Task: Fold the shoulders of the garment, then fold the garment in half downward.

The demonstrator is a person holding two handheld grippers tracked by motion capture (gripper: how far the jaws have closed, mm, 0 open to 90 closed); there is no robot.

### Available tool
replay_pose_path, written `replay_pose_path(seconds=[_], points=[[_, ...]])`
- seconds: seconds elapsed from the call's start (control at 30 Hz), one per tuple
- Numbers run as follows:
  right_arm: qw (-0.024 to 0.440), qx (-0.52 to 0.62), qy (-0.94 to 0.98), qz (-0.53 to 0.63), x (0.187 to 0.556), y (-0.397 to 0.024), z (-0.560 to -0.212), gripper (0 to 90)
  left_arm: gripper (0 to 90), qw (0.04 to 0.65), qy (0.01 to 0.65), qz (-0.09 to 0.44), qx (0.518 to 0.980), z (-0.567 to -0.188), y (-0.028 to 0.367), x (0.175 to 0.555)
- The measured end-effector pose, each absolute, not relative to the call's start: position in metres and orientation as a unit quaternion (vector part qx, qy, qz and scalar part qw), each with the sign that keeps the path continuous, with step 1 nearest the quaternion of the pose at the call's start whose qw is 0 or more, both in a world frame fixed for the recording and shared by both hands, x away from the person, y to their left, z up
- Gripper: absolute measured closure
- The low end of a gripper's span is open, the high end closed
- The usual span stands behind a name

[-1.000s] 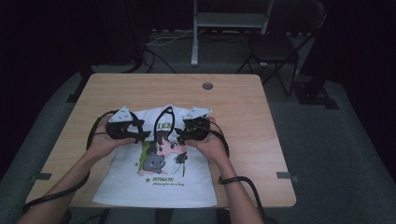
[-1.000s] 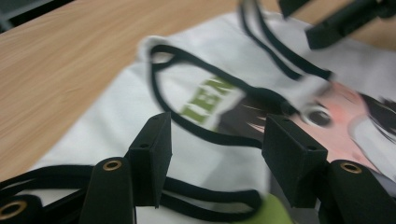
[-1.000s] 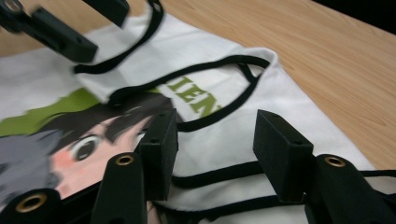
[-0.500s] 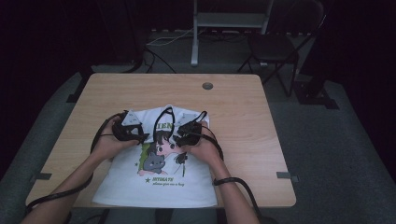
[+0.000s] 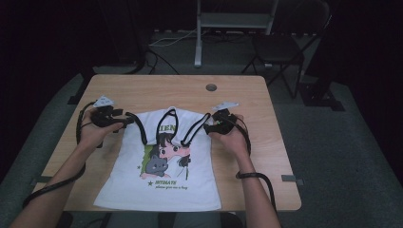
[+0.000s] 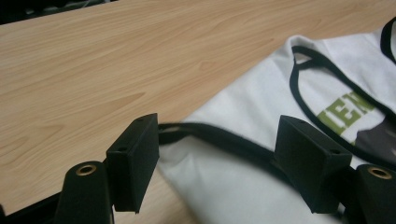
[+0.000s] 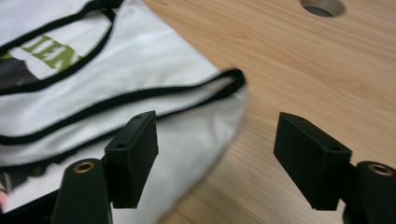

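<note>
A wooden table (image 5: 142, 88) carries a white T-shirt (image 5: 161, 185) lying flat on its near half, trimmed in black, with a cartoon girl and cat print. Green letters "HEN" sit under the collar; the small lines below the picture are too fine to read. The left gripper (image 5: 124, 122) sits at the shirt's left sleeve hem, the right gripper (image 5: 207, 126) at its right one. Both have just been opening: jaws spread, the left's either side of the trim, pads not pressing the cloth.
</note>
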State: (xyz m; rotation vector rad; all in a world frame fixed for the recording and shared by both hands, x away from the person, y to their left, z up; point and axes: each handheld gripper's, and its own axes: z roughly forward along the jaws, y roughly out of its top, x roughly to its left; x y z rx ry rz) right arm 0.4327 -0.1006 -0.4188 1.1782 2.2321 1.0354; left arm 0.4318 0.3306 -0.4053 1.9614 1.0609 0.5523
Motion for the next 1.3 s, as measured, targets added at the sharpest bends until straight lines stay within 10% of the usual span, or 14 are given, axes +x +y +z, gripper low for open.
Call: replay_pose_path(seconds=[0.77,1.3], points=[[0.227,0.469,0.751,0.405,0.404,-0.154,-0.413,14.0,21.4,0.458,0.455,0.250,0.722,-0.403,0.401,0.381],[0.209,0.456,0.774,0.386,0.448,-0.128,-0.399,14.0,21.4,0.427,0.449,0.212,0.756,-0.391,0.352,0.452]])
